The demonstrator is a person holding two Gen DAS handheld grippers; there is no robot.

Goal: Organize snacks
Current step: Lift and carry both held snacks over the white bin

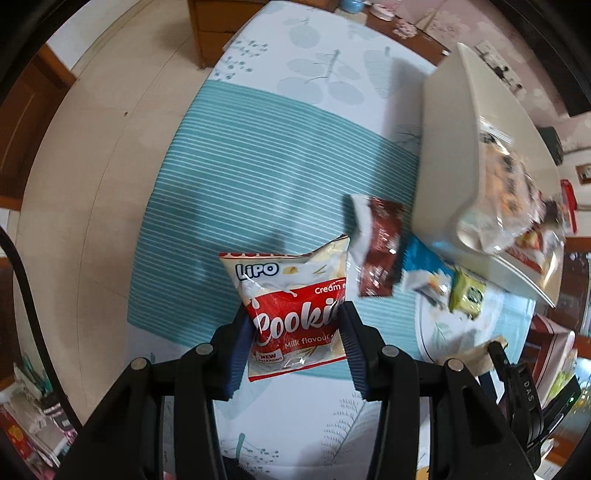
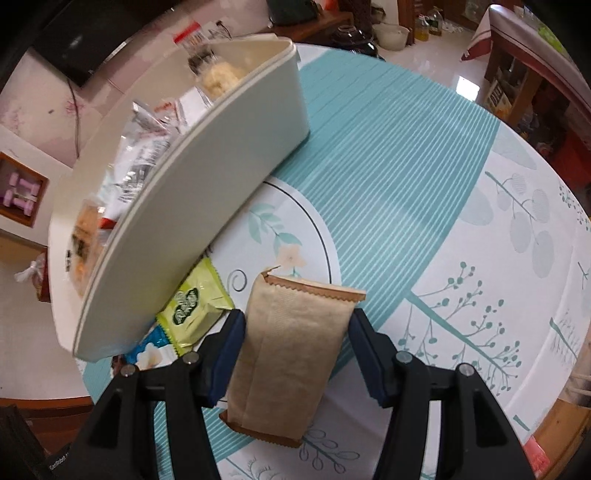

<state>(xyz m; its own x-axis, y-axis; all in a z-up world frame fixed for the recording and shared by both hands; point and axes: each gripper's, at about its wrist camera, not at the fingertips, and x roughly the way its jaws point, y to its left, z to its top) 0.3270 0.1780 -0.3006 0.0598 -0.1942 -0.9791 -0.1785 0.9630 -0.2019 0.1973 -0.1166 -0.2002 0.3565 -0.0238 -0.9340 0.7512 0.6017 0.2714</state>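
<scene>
My left gripper [image 1: 295,328] is shut on a red and white Lipo cookie packet [image 1: 291,310], lifted above the teal striped tablecloth [image 1: 258,177]. In the right wrist view my right gripper [image 2: 295,336] is shut on a tan paper-look snack packet [image 2: 291,354], held above the table. A cream storage box [image 2: 192,206] holding several wrapped snacks stands left of it; the box [image 1: 450,155] is at the right in the left wrist view. On the cloth by the box lie a brown packet [image 1: 380,254], a blue packet [image 1: 424,266] and a green packet [image 2: 192,306].
The round table's patterned cloth [image 2: 498,258] spreads to the right of the box. Pale floor [image 1: 92,184] lies beyond the table's left edge, with a wooden cabinet [image 1: 218,26] behind. Part of the other gripper [image 1: 517,384] shows at the lower right of the left wrist view.
</scene>
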